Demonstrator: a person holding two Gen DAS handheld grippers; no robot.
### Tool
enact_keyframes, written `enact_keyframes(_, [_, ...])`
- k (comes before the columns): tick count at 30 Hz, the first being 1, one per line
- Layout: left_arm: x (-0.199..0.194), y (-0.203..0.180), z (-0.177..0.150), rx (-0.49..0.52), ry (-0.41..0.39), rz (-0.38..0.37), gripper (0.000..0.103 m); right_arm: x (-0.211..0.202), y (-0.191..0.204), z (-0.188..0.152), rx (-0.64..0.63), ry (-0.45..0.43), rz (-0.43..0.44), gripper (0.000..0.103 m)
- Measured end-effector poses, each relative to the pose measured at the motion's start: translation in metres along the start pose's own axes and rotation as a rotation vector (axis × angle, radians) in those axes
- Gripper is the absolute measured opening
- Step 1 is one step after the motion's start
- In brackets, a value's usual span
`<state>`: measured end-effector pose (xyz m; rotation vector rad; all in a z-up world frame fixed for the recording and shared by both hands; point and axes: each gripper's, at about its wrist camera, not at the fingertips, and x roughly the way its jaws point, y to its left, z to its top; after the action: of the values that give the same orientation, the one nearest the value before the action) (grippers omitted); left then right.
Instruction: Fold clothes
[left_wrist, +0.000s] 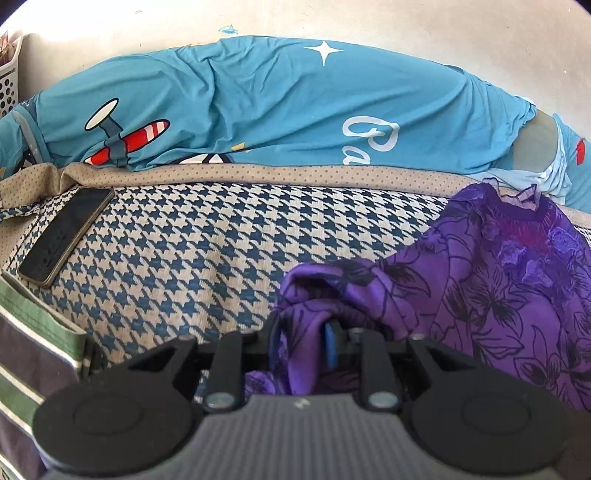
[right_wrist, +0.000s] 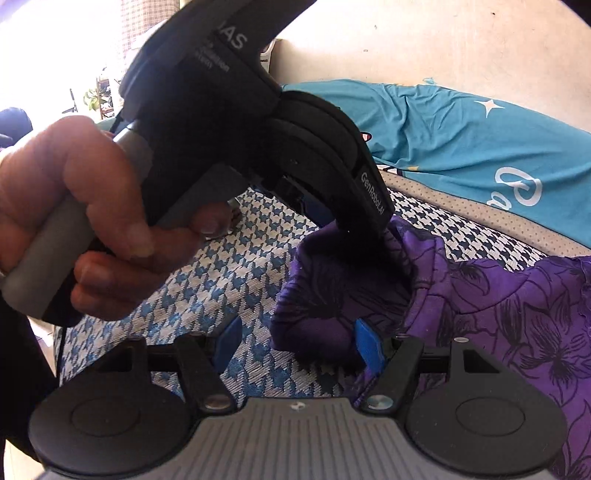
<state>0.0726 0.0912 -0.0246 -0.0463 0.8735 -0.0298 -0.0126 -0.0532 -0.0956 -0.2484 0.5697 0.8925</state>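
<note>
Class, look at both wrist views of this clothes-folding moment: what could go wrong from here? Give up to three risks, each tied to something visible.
1. The left gripper holds only a bunched edge of the purple garment; the cloth might slip free.
2. The right gripper stands open with that bunch only partly between its jaws; closing now may catch one layer or miss.
3. The phone lies on the houndstooth cover; a swept sleeve could knock it.

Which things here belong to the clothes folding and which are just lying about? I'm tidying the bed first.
Belongs to the folding:
purple floral garment
left hand-held gripper, its fingers in the purple fabric
right hand-held gripper, jaws apart at the garment's edge

Just lying about:
phone
blue printed bedding
white basket
striped cloth, possibly waiting its turn
</note>
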Motion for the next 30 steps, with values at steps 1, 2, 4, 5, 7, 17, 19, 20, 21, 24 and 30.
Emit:
enact_keyframes(1, [0.0, 0.002, 0.0, -0.006, 0.006, -0.002, 0.03, 0.004, 0.001, -0.001, -0.005, 0.0, -0.009, 0.066])
enact_keyframes(2, [0.001, 0.004, 0.001, -0.014, 0.014, -0.004, 0.036, 0.007, 0.002, -0.001, -0.011, 0.004, -0.021, 0.061])
enact_keyframes(4, [0.002, 0.009, 0.001, -0.038, 0.033, -0.015, 0.046, 0.013, 0.003, -0.003, -0.023, 0.012, -0.046, 0.05])
enact_keyframes(5, [0.003, 0.013, 0.001, -0.054, 0.042, -0.025, 0.054, 0.017, 0.004, -0.003, -0.029, 0.016, -0.058, 0.04])
enact_keyframes(7, [0.001, 0.02, 0.003, -0.089, 0.045, -0.037, 0.075, 0.021, 0.002, -0.004, -0.017, 0.017, -0.067, 0.018])
enact_keyframes(17, [-0.024, 0.06, 0.015, -0.223, -0.065, 0.001, 0.103, 0.002, -0.04, 0.015, 0.288, -0.087, -0.041, 0.007])
enact_keyframes(19, [-0.022, 0.064, 0.015, -0.242, -0.058, 0.028, 0.103, -0.01, -0.055, 0.021, 0.368, -0.131, -0.035, 0.007])
enact_keyframes(20, [-0.02, 0.065, 0.015, -0.242, -0.051, 0.038, 0.103, -0.016, -0.062, 0.023, 0.408, -0.154, -0.033, 0.007])
enact_keyframes(21, [-0.018, 0.064, 0.014, -0.236, -0.04, 0.051, 0.103, -0.023, -0.069, 0.025, 0.444, -0.177, -0.034, 0.007])
enact_keyframes(24, [-0.012, 0.056, 0.011, -0.211, -0.015, 0.061, 0.103, -0.049, -0.091, 0.031, 0.51, -0.248, -0.083, 0.007])
enact_keyframes(30, [-0.007, 0.036, 0.01, -0.165, -0.002, 0.048, 0.103, -0.1, -0.131, 0.029, 0.637, -0.357, -0.271, 0.007])
